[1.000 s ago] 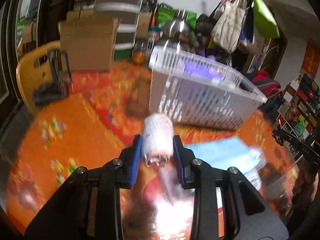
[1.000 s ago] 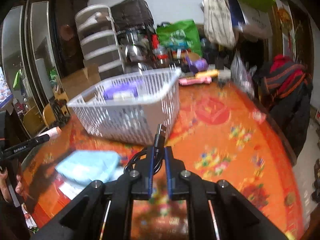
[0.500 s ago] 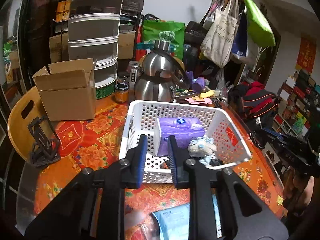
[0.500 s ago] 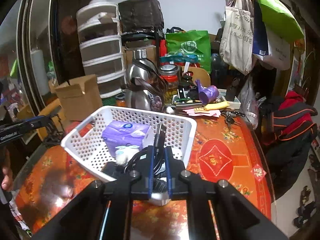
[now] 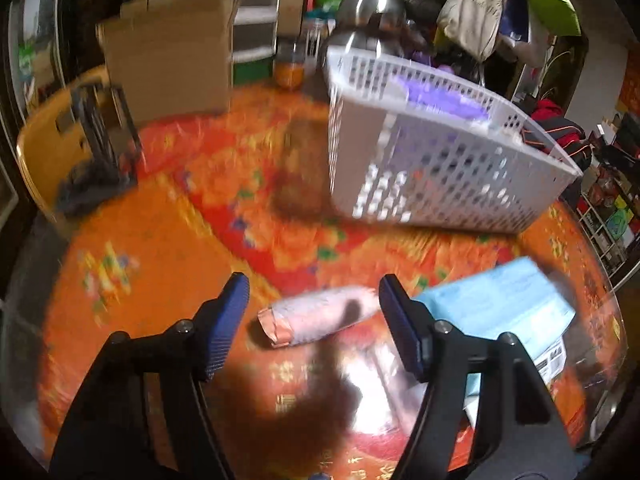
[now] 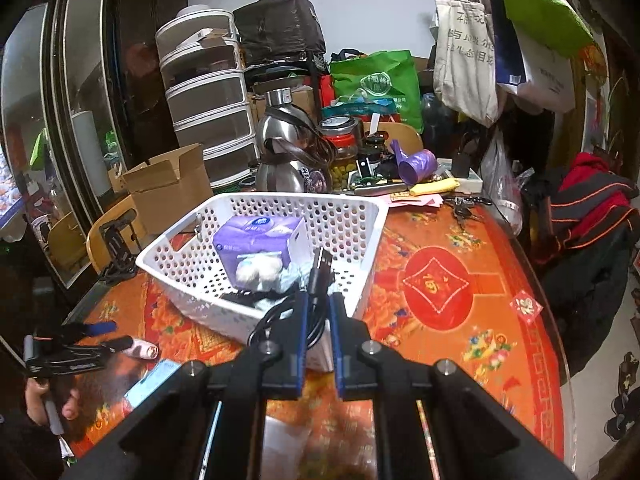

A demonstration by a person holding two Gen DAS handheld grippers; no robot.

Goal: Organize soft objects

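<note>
The left tongs [image 5: 314, 312] stand wide, their jaws having just been opening, and a pale pink roll [image 5: 320, 316] lies on its side between the blue pads [image 5: 232, 320] on the table [image 5: 160, 248]; whether the right-hand pad touches its far end the blurred view does not settle. Just to the right of the roll lies a light blue packet [image 5: 512, 304], flat on the red and orange cloth. From the other side the same left tongs show low at the left with a hand [image 6: 48, 400] on their handle, the pink roll at their tips. The right tongs [image 6: 318, 312] are narrow — clamped on a black cable [image 6: 280, 316], whose plug [image 6: 320, 268] stands up between the pads while a loop hangs to the left. They are held over the near corner of a white basket [image 6: 360, 216] with holes in its walls. Inside the basket stands a purple tissue pack [image 6: 256, 236], with a small whitish soft bundle [image 6: 258, 270] in front of it and something dark on the floor of the basket. Beyond the basket are a steel kettle [image 6: 288, 152], a cardboard box [image 6: 168, 188] and a stack of plastic drawers [image 6: 208, 96] — bags hang at the back right.
</note>
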